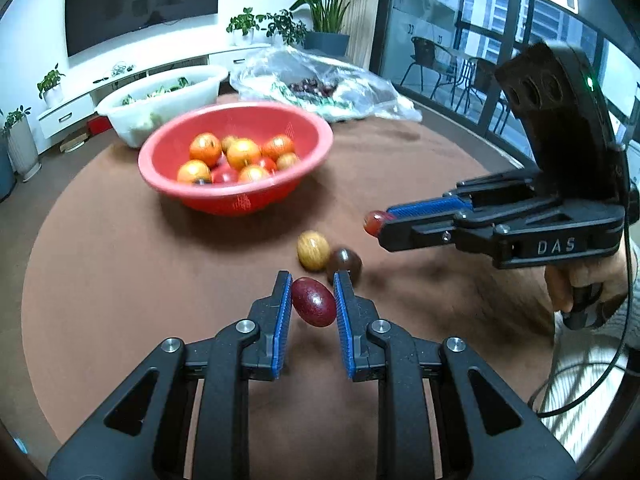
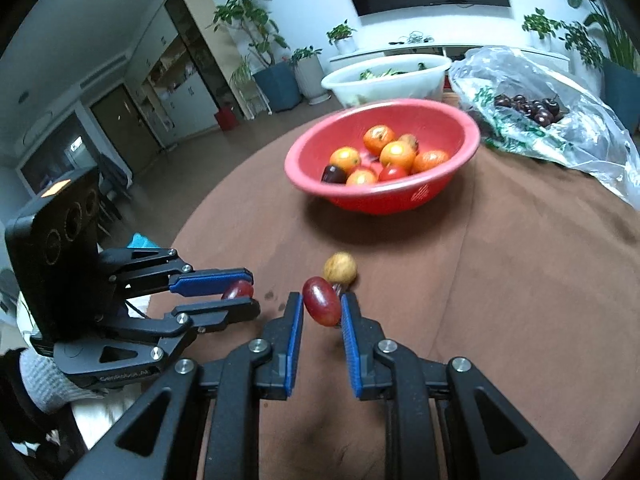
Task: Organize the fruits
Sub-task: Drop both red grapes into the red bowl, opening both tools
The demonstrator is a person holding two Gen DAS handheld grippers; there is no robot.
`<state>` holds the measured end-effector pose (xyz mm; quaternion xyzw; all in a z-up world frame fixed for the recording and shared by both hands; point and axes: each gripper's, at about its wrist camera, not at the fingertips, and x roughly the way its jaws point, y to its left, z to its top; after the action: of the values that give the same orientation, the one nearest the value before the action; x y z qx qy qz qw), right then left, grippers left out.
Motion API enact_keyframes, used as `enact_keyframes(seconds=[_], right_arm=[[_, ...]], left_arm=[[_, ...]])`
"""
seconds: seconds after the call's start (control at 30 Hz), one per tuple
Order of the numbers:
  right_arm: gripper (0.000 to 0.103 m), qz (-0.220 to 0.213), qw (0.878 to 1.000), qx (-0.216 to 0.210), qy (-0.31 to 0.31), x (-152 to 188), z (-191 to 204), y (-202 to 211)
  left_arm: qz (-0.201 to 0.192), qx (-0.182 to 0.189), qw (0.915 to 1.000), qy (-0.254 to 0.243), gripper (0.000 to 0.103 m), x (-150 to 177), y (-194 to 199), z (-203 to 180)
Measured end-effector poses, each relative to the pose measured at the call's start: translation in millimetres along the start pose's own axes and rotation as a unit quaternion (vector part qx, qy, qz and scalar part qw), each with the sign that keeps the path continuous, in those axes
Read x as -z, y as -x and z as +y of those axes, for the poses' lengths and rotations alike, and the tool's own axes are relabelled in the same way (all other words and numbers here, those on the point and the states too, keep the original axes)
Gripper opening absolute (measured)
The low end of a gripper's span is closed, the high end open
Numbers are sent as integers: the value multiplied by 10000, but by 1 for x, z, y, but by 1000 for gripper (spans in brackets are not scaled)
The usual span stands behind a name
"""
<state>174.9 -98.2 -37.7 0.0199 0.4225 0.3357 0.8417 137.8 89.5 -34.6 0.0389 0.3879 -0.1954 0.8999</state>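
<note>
Fruits (image 1: pixel 240 158) in bowl (image 1: pixel 304 128) on table (image 1: pixel 120 264)

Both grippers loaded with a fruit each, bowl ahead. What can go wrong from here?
1. The left gripper holds its dark red fruit tilted between the pads; it may slip out.
2. The right gripper pinches its red fruit only at the fingertips.
3. The yellow fruit and brown fruit lie loose nearby; a knock could roll them, away from the red bowl.
</note>
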Motion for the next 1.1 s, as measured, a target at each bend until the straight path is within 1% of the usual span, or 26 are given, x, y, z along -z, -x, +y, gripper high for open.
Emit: enact_keyframes(seconds=[0.33,0.57,0.7,1.03,1.1], right_arm=[[22,-224,9996,131,97,-47,-12,-1],[22,-261,9993,203,168,-79,-20,-14],[22,-222,9991,297,228,-93,-28,-27],[22,-136,9983,511,256,-121,-49,-57],[22,-123,9981,545,261,-125,-52,-63]], left_arm=[[-268,-47,9996,117,20,-53,-6,32],[-343,-71,9992,189,20,-88,-22,53],[-297,-53,9993,204,20,-103,-37,63],[-79,-57,9997,244,20,-113,-75,79],[-64,-110,9996,237,20,-115,-81,82]])
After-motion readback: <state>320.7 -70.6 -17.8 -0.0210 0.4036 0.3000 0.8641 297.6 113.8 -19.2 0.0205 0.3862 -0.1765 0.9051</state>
